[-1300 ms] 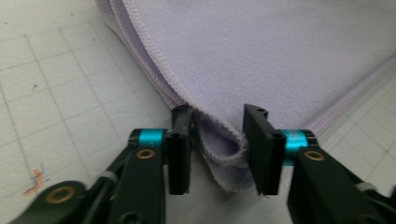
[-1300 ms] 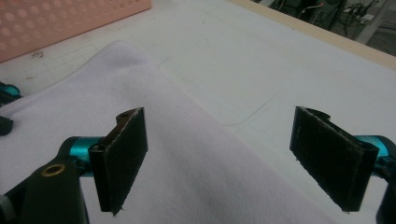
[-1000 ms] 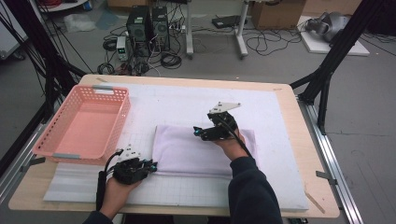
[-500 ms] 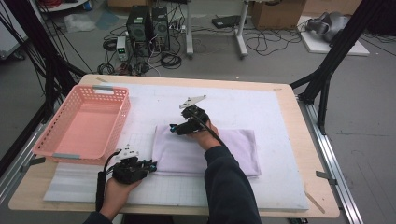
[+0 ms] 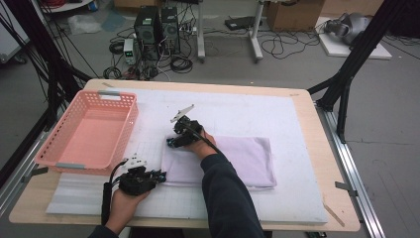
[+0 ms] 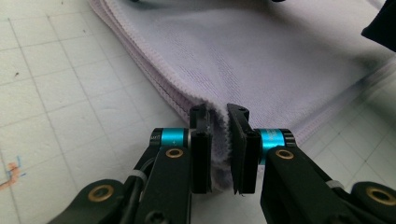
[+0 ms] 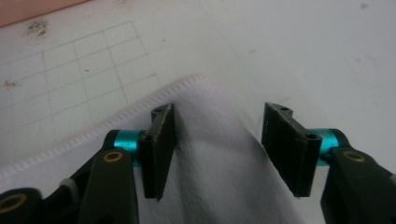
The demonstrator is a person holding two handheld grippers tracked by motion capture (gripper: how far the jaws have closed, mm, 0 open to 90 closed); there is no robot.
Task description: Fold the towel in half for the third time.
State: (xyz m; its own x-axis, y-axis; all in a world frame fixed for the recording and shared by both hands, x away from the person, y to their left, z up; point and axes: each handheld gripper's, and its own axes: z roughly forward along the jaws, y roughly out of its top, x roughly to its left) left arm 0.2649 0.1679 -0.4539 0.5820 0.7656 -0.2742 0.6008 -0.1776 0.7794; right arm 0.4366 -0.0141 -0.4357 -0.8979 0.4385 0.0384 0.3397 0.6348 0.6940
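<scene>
fingers point(image 6: 201, 149) of my left gripper point(image 6: 219, 126) are pinched tight on the near corner of the purple towel point(image 5: 233, 161). you can see the fluffy edge squeezed between the two black pads. i hold that corner down so the towel cannot slide when my other hand pulls.

my right gripper point(image 7: 217, 126) sits over the far corner on the same side of the towel. its jaws have just been closing, but they are only about half shut. the corner of the cloth lies between them, close by one pad, and the other pad has a gap beside it. so it has no hold yet.

the towel lies folded flat in the middle of the white mat point(image 5: 297, 119), with my right arm stretched over it. the pink basket point(image 5: 126, 129) waits at the left side of the table point(image 5: 341, 208), just beside the towel's left end.

i think i am taking both corners of this short side so i can lift them together and fold the towel over once more. if the right jaws close too high they may catch only the top layer, so they should go low first.
</scene>
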